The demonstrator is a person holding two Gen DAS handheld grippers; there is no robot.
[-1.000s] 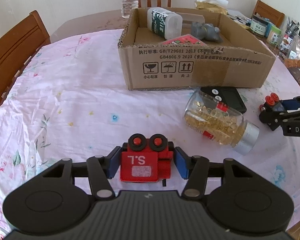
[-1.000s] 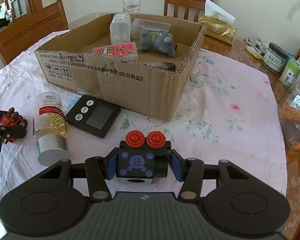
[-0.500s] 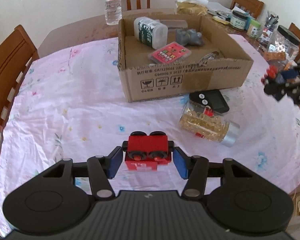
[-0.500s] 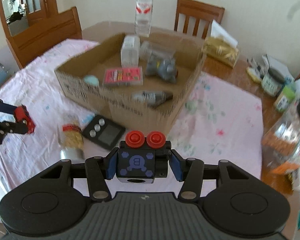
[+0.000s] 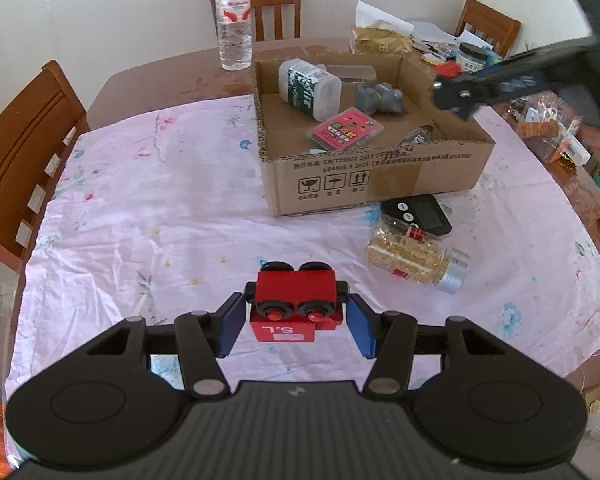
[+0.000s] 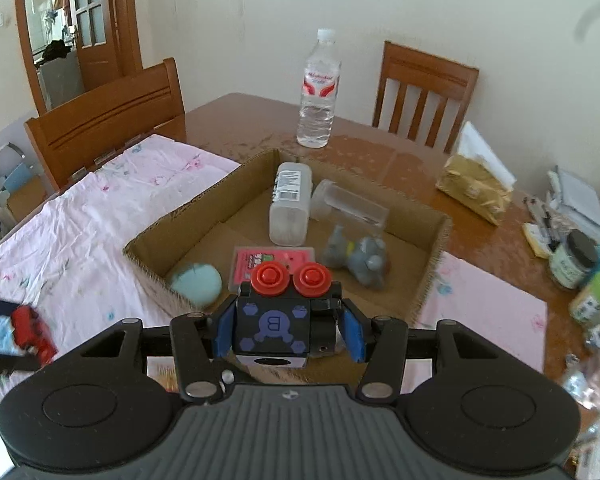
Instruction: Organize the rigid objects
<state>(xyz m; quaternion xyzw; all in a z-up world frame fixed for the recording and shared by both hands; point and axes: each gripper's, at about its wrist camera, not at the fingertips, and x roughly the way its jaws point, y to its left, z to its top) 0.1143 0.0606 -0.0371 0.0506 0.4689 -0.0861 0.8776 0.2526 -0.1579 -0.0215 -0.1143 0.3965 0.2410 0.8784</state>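
Observation:
My left gripper (image 5: 296,320) is shut on a red toy block car (image 5: 296,300) marked "S.L", held above the pink tablecloth (image 5: 160,208). My right gripper (image 6: 286,330) is shut on a dark blue toy block car (image 6: 274,326) with red wheels, held above the near wall of the open cardboard box (image 6: 436,264). In the left wrist view the right gripper (image 5: 452,92) hangs blurred over the box's (image 5: 380,176) right side. The box holds a white bottle (image 6: 290,204), a grey toy (image 6: 360,256), a pink card pack (image 6: 272,260), a clear jar and a light blue object (image 6: 198,282).
A jar of yellow capsules (image 5: 416,258) lies on the cloth in front of the box, next to a black timer (image 5: 416,214). A water bottle (image 5: 234,20) stands behind the box. Wooden chairs (image 5: 24,152) ring the table. Jars and packets (image 6: 572,260) crowd the right edge.
Both grippers have risen. The right one has moved with its blue car from the table's right side to above the box. The left one has lifted and tipped the red car.

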